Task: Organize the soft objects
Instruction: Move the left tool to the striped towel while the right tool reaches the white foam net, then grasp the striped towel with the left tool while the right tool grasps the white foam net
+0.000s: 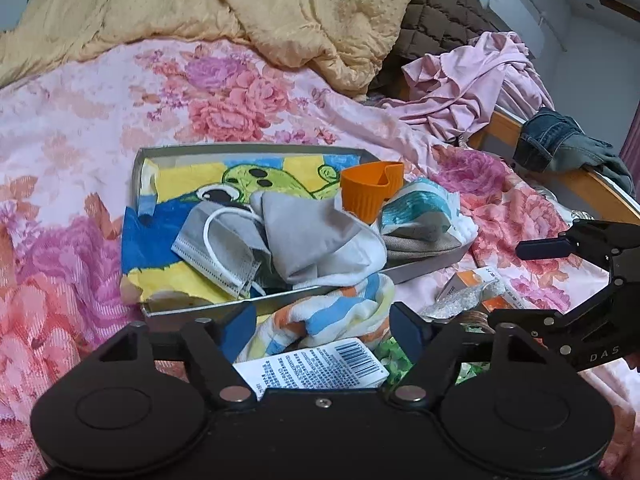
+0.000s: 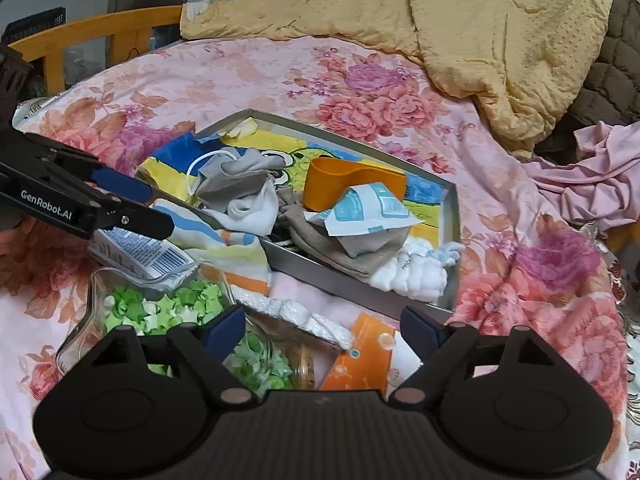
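left claw (image 1: 322, 326) part open, striped towel (image 1: 320, 316) between its pads, no squeeze visible, nothing held. towel hangs over tray (image 1: 138, 184) near rim at 12 o'clock from the claw, long axis running roughly 8 to 2, barcode tag (image 1: 320, 364) at its near end. right claw (image 2: 322, 330) part open, empty, over star jar (image 2: 160, 308) and orange packet (image 2: 360, 356); towel sits at 10 o'clock from it. left is nearer. other soft bits (sock (image 1: 320, 240), mask (image 1: 216, 248)) already in tray. readable: "genrobot.ai" on left claw, "das" on right; tag text too small
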Tool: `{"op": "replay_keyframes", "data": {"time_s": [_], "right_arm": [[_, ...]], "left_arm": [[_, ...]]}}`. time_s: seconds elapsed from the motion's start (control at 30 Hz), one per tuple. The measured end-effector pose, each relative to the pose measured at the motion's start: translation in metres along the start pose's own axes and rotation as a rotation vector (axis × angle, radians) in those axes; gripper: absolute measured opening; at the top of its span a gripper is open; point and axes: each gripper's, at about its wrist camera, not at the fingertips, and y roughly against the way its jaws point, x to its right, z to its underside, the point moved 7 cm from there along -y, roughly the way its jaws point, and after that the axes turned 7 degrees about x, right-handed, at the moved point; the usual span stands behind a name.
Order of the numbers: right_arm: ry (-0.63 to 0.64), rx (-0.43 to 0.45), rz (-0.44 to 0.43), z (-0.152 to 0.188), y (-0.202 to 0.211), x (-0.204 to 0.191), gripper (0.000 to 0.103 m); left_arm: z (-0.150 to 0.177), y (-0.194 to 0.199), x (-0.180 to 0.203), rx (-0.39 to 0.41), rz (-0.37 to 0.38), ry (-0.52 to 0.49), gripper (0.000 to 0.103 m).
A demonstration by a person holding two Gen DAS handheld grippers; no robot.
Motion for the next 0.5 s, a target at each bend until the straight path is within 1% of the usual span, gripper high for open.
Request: {"op": "replay_keyframes", "data": {"time_s": [0.07, 0.13, 0.2, 0.33, 0.47, 0.5], "right_arm": [[-0.005, -0.009, -0.007, 0.001, -0.002, 0.001, 0.082], [0.004, -0.019, 0.0, 0.003, -0.005, 0.002, 0.076], [0.017, -0.026, 0.003, 0.004, -0.006, 0.001, 0.073], [0.017, -0.021, -0.012, 0.003, -0.007, 0.0, 0.071], [0.01, -0.022, -0.033, 0.002, -0.01, 0.0, 0.067], [0.009, -0.021, -0.042, 0.001, -0.011, 0.0, 0.064]], "left_arm": [[0.001, -0.001, -0.001, -0.006, 0.004, 0.014, 0.072], [0.003, -0.002, -0.001, -0.013, 0.005, 0.013, 0.072], [0.005, -0.004, 0.0, -0.017, 0.001, 0.012, 0.072], [0.01, -0.008, -0.002, -0.022, -0.013, 0.013, 0.071], [0.011, -0.009, -0.002, -0.012, -0.021, 0.014, 0.065], [0.011, -0.009, -0.002, -0.01, -0.021, 0.018, 0.064]]}}
